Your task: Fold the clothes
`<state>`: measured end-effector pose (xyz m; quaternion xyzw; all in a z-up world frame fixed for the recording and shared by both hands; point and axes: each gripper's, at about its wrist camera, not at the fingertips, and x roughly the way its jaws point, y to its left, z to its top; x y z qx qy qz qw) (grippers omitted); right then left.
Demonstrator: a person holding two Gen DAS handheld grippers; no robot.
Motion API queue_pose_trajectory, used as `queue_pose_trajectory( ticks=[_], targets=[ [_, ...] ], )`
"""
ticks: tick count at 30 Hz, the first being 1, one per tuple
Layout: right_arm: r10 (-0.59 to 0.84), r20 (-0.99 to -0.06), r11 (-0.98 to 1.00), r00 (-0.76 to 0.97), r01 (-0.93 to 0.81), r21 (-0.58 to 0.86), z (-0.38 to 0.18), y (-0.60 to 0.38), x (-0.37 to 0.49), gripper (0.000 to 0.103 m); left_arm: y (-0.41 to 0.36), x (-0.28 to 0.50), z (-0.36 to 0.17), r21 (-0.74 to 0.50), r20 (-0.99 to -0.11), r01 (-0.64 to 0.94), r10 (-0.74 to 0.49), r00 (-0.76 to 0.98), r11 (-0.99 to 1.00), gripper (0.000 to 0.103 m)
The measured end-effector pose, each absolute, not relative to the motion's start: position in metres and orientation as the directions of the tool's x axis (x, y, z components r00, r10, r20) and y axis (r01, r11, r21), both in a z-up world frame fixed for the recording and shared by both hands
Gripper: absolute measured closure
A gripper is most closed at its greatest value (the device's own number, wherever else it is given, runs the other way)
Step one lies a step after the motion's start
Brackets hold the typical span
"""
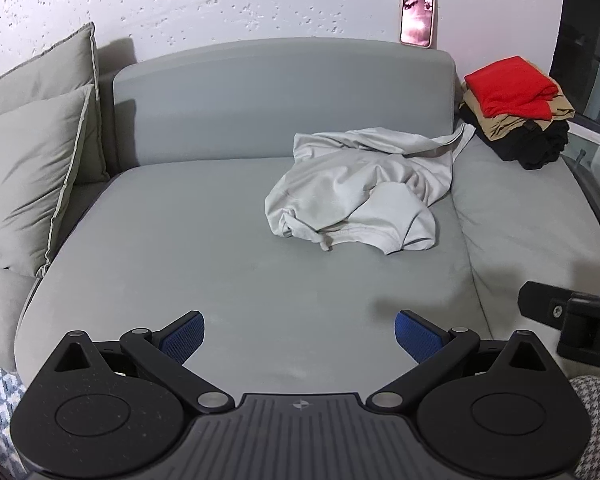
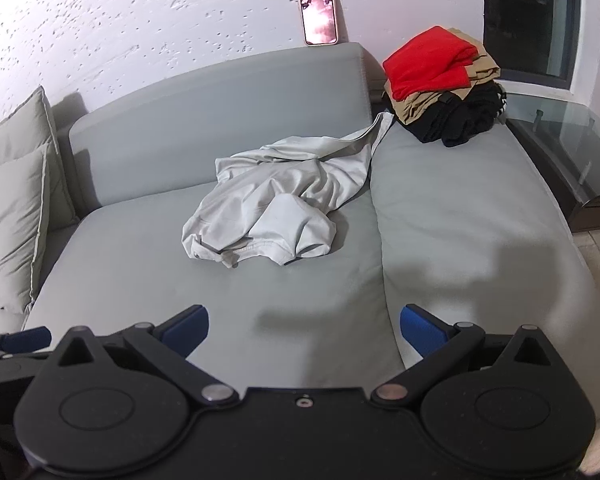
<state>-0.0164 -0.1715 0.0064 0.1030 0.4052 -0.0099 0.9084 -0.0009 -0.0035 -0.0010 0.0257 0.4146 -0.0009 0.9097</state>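
Note:
A crumpled light grey shirt [image 1: 356,196] [image 2: 272,208] lies bunched on the grey sofa seat [image 1: 220,264] [image 2: 132,264], with one strip of it stretched toward the pile at the back right. That pile of folded clothes [image 1: 516,112] [image 2: 440,88] has a red piece on top, tan below it and black at the bottom. My left gripper [image 1: 300,336] hovers over the near seat, well short of the shirt, open and empty. My right gripper [image 2: 304,330] is likewise open and empty; part of its black body [image 1: 572,320] shows at the right edge of the left wrist view.
A phone [image 1: 417,16] [image 2: 319,14] with a lit screen leans on the wall atop the backrest. Grey cushions [image 1: 32,168] [image 2: 12,224] stand at the left. A glass-topped dark side table [image 2: 564,152] is to the right, below a dark window [image 2: 528,16].

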Motion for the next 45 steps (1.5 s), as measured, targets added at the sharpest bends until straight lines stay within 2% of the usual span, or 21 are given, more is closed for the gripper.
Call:
queue_pose_trajectory(
  ticks=[5, 8, 10, 19, 45],
  targets=[
    [0.075, -0.741, 0.977, 0.667, 0.101, 0.19, 0.006, -0.172, -0.016, 0.0, -0.002, -0.015, -0.003, -0.029, -0.737, 0.043, -0.05, 0.674, 0.999, 0.001],
    [0.074, -0.743, 0.977, 0.665, 0.1, 0.187, 0.008, -0.172, -0.018, 0.0, 0.009, -0.001, 0.004, -0.014, -0.762, 0.055, -0.047, 0.646, 0.998, 0.001],
    [0.077, -0.743, 0.977, 0.665, 0.097, 0.188, 0.007, -0.174, -0.022, 0.0, -0.024, -0.007, 0.004, 0.068, -0.751, 0.015, 0.041, 0.659, 0.998, 0.001],
    [0.076, -0.754, 0.979, 0.652, 0.096, 0.182, 0.007, -0.169, -0.02, 0.0, 0.002, -0.003, 0.007, 0.06, -0.754, 0.015, 0.036, 0.656, 0.998, 0.001],
    [0.074, -0.763, 0.979, 0.642, 0.098, 0.178, 0.006, -0.168, -0.018, 0.0, -0.002, -0.002, 0.003, 0.069, -0.758, 0.0, 0.052, 0.65, 0.998, 0.002]
  ],
)
